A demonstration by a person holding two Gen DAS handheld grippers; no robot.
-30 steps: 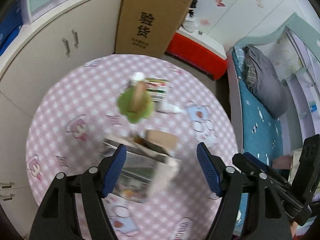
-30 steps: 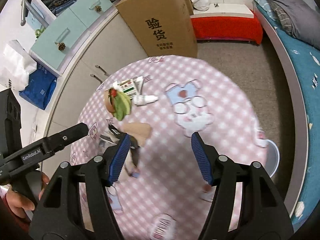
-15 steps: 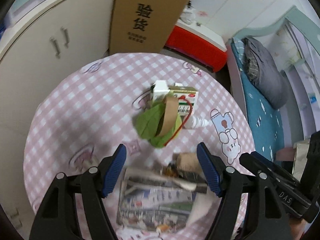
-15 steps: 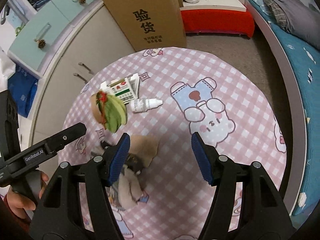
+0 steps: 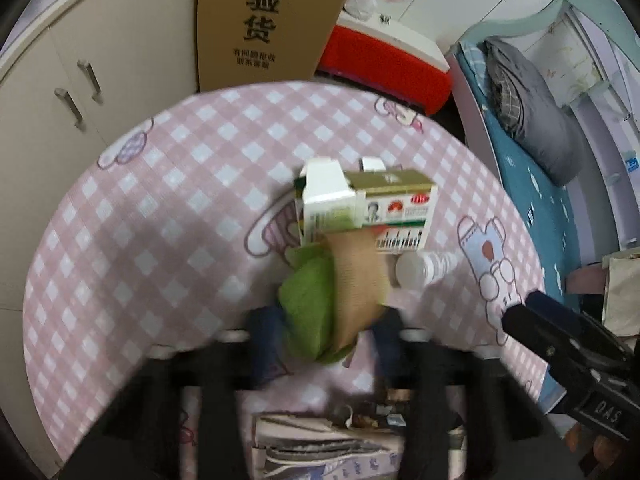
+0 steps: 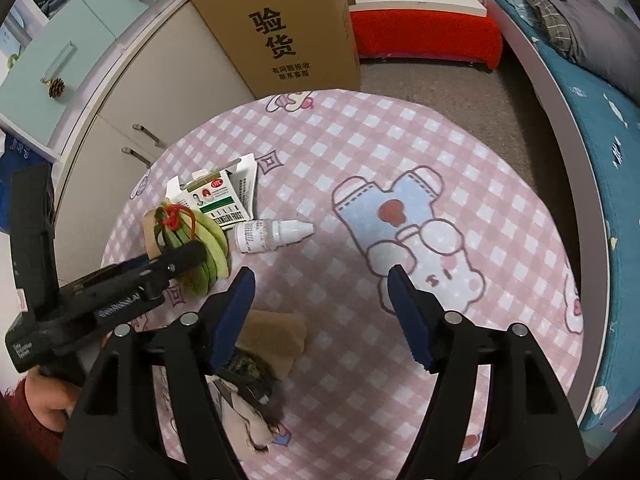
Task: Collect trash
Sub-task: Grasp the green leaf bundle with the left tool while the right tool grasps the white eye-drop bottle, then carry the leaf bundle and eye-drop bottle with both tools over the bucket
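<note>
A green leaf-shaped ornament with a tan cardboard piece and red string (image 5: pixel 332 300) (image 6: pixel 192 236) lies on the round pink checked table (image 6: pixel 440 160). My left gripper (image 5: pixel 324 344), blurred, has its jaws on either side of the ornament, narrower than before; contact is unclear. It also shows in the right wrist view (image 6: pixel 188 256). Behind the ornament lie an opened medicine box (image 5: pixel 368 208) (image 6: pixel 220 200) and a small white dropper bottle (image 5: pixel 420 268) (image 6: pixel 272 234). My right gripper (image 6: pixel 320 312) is open and empty above the table, near crumpled brown paper and scraps (image 6: pixel 264 352).
A newspaper pile (image 5: pixel 328 448) lies at the table's near edge. A large cardboard box (image 6: pixel 280 28), white cabinets (image 5: pixel 80 80), a red and white bench (image 6: pixel 424 32) and a bed with blue sheets (image 6: pixel 592 120) surround the table.
My left gripper has moved forward to the green ornament and its jaws have narrowed around it. My right gripper has come lower and closer to the table.
</note>
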